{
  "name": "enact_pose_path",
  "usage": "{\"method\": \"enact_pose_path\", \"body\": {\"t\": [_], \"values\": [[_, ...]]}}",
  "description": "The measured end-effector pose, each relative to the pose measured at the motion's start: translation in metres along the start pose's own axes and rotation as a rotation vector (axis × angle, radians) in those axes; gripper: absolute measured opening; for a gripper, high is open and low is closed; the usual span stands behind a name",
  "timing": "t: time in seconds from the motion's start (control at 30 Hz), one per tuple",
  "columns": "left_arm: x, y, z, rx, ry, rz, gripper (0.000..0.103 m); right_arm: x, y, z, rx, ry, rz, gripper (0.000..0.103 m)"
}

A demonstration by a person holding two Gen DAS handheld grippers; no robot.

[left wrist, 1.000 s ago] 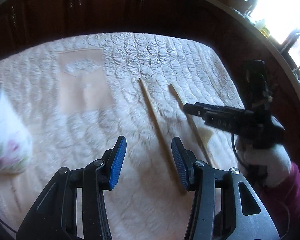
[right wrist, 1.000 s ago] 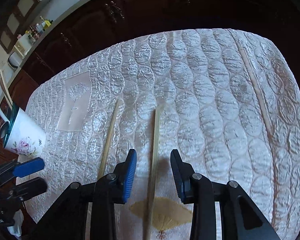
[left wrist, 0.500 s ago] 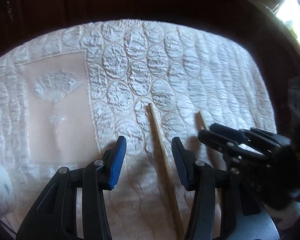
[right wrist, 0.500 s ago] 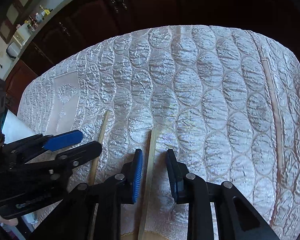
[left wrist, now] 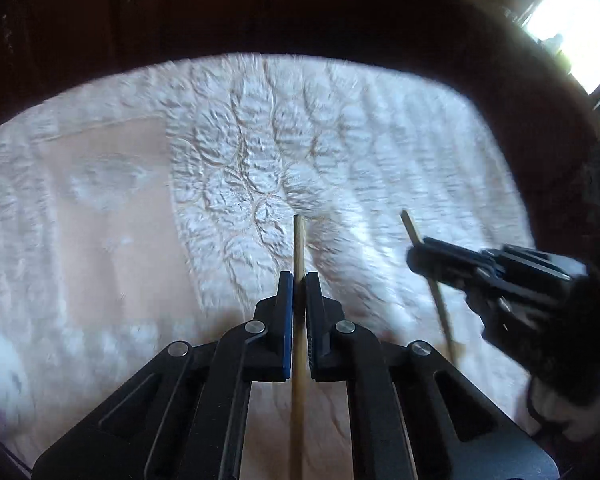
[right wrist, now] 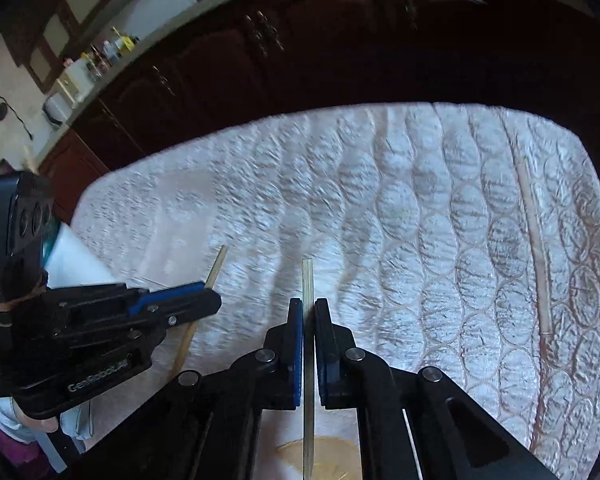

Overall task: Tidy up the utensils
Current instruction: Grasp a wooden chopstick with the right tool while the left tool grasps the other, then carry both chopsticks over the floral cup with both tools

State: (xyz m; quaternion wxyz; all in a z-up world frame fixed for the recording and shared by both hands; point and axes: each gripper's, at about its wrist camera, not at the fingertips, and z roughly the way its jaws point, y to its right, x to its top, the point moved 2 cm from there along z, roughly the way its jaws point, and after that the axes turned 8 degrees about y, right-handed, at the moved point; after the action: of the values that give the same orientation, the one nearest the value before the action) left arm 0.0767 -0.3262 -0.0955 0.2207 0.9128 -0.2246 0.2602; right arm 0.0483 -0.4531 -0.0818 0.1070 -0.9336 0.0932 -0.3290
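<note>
A table under a white quilted cloth [left wrist: 380, 152] filled both views, its puckered ovals blurred. A smooth beige panel [left wrist: 112, 208] with a pale fan motif sat toward nine o'clock in the left wrist view. A white cup [right wrist: 74, 256] stood at nine o'clock in the right wrist view. Two wooden chopsticks were clamped over the cloth; whether they touched it was unclear.

Two chopsticks [left wrist: 299, 248] [left wrist: 414, 236] lie side by side, seemingly on tablecloth [left wrist: 260, 152].
</note>
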Motion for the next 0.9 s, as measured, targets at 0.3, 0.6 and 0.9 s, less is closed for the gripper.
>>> {"method": "enact_pose_path", "body": {"t": [0.3,0.6,0.9], "values": [[-0.029,-0.007,-0.119,-0.079,0.164,-0.011,0.004,0.011,-0.063,-0.074,0.117,0.149,-0.056,0.005],[-0.046,-0.051,-0.231,-0.087,0.294,-0.036,0.004,0.026,-0.127,-0.114,0.195,0.217,-0.155,0.005],[-0.008,-0.094,-0.354,-0.014,0.500,-0.042,0.004,0.074,-0.209,-0.148,0.305,0.332,-0.263,0.005]]}}
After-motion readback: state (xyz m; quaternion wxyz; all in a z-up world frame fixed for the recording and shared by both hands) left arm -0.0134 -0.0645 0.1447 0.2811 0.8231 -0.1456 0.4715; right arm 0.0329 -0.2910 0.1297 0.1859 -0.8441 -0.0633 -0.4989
